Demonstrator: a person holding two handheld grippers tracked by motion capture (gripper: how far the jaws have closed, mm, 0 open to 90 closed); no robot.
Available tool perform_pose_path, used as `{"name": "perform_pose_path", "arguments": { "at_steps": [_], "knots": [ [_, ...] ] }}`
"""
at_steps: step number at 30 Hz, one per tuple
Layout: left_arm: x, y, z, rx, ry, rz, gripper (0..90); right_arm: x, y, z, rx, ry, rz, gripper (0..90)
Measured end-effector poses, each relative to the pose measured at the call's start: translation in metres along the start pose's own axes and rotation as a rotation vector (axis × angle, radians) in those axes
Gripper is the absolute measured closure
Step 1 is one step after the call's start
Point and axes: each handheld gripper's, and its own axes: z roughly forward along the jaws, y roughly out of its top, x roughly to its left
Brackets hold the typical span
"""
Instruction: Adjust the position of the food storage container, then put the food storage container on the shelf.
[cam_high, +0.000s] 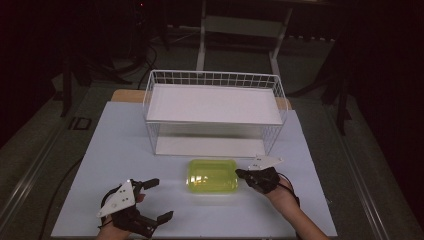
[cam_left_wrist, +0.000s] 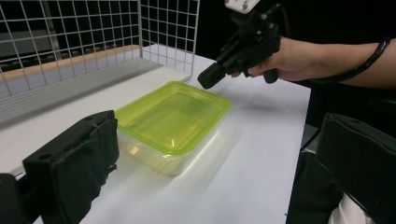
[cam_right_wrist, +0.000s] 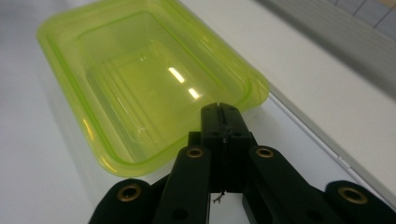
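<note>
Two tiers of white shelf sit inside the wire rack (cam_high: 212, 107), which stands at the far edge of the white table (cam_high: 125, 150) with its open front toward the person. That looks like the likely destination for what lies before it, since both shelves are bare and within easy reach.

Next in size is the yellow-green lidded container (cam_high: 212, 175), lying flat on the table just in front of the rack's lower shelf, a little right of the middle and well in from the near edge. Its lid is seated, so it can probably be pushed or lifted as one piece. Set square to the rack, it seems lined up to go straight in.

The left gripper (cam_high: 150, 200) rests near the near-left corner of the table, well apart from the container, its jaws spread wide and empty; in the left gripper view its two pads stand far apart with nothing between them. It appears to be waiting.

The right gripper (cam_high: 242, 174) is at the container's right end, jaws clenched together on nothing. In the right gripper view the closed tip (cam_right_wrist: 222, 112) sits at the lid's rim; whether it touches I cannot tell. A closed tip there suggests a nudge rather than a grasp.
</note>
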Motion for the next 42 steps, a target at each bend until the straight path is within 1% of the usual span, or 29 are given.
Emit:
{"name": "perform_pose_path", "arguments": {
  "at_steps": [2,3,4,5,6,7,8,9,11,12,13,14,15,17,18,19,20,22,23,24,25,27,28,29,31,34,37,41,42],
  "knots": [
    [0.0,0.0,0.0,0.001,0.001,-0.002,0.0,0.003,0.001,-0.006,-0.026,0.009,0.015,83.5],
    [0.0,-0.001,0.001,0.0,0.0,-0.006,0.0,0.003,0.001,-0.006,-0.026,0.009,0.015,83.5],
    [0.0,-0.001,0.001,-0.002,-0.003,-0.012,0.0,0.007,0.003,-0.012,-0.046,0.006,0.021,74.7],
    [0.001,-0.001,0.001,-0.004,0.002,-0.018,0.0,0.007,0.003,-0.012,-0.046,0.006,0.021,74.7],
    [0.001,-0.001,0.001,-0.01,0.004,-0.023,0.0,0.011,0.004,-0.018,-0.08,0.017,0.039,58.4],
    [0.002,0.0,0.001,-0.02,0.0,-0.04,0.0,0.014,0.004,-0.021,-0.087,0.001,0.047,51.3],
    [0.002,0.0,0.001,-0.02,0.0,-0.04,0.0,0.015,0.004,-0.022,-0.097,-0.001,0.048,44.8],
    [0.003,0.001,0.002,-0.023,0.004,-0.047,0.0,0.015,0.004,-0.022,-0.097,-0.001,0.048,44.8],
    [0.004,0.003,0.004,-0.017,0.011,-0.052,0.0,0.017,0.004,-0.027,-0.13,0.016,0.08,33.6],
    [0.005,0.004,0.005,-0.013,0.023,-0.051,0.0,0.017,0.004,-0.03,-0.148,0.034,0.088,18.1],
    [0.009,0.007,0.008,0.001,0.017,-0.053,0.0,0.018,0.005,-0.031,-0.147,0.017,0.08,16.0],
    [0.009,0.007,0.008,0.001,0.017,-0.053,0.0,0.018,0.005,-0.031,-0.147,0.017,0.08,16.0],
    [0.014,0.011,0.012,0.052,0.016,-0.04,0.0,0.018,0.005,-0.033,-0.155,0.0,0.1,16.0],
    [0.016,0.012,0.014,0.061,0.006,-0.026,0.0,0.019,0.006,-0.034,-0.157,0.001,0.101,16.0],
    [0.018,0.014,0.016,0.07,0.002,-0.011,0.0,0.019,0.007,-0.035,-0.155,0.013,0.092,15.7],
    [0.021,0.017,0.021,0.072,-0.018,-0.008,0.0,0.019,0.009,-0.037,-0.165,0.034,0.111,16.9],
    [0.021,0.017,0.021,0.072,-0.018,-0.008,0.0,0.019,0.009,-0.037,-0.169,0.047,0.118,17.6],
    [0.024,0.023,0.031,0.09,-0.034,-0.044,0.0,0.021,0.01,-0.038,-0.189,0.066,0.094,20.1],
    [0.024,0.023,0.031,0.09,-0.034,-0.044,0.1,0.021,0.01,-0.038,-0.189,0.066,0.094,20.1],
    [0.023,0.025,0.036,0.113,-0.037,-0.03,0.1,0.023,0.011,-0.039,-0.184,0.053,0.081,21.3],
    [0.023,0.025,0.036,0.113,-0.037,-0.03,0.1,0.024,0.011,-0.039,-0.19,0.04,0.076,21.7],
    [0.024,0.027,0.042,0.142,-0.043,-0.02,0.1,0.024,0.012,-0.039,-0.183,0.036,0.08,21.7],
    [0.024,0.027,0.044,0.148,-0.045,-0.024,0.1,0.025,0.013,-0.04,-0.17,0.006,0.087,23.4],
    [0.025,0.028,0.046,0.158,-0.049,-0.03,0.1,0.024,0.013,-0.04,-0.171,0.003,0.09,24.5],
    [0.026,0.029,0.049,0.142,-0.045,-0.05,0.1,0.023,0.014,-0.042,-0.193,0.008,0.113,24.1],
    [0.029,0.033,0.055,0.147,-0.039,-0.099,0.1,0.022,0.016,-0.044,-0.208,0.009,0.15,16.8],
    [0.029,0.039,0.061,0.15,-0.015,-0.098,0.1,0.022,0.017,-0.044,-0.189,-0.033,0.172,13.0],
    [0.031,0.045,0.071,0.162,0.012,-0.092,0.1,0.02,0.019,-0.042,-0.186,-0.059,0.17,11.9],
    [0.032,0.045,0.074,0.169,0.008,-0.099,0.1,0.019,0.019,-0.041,-0.184,-0.057,0.172,11.5]
  ]
}}
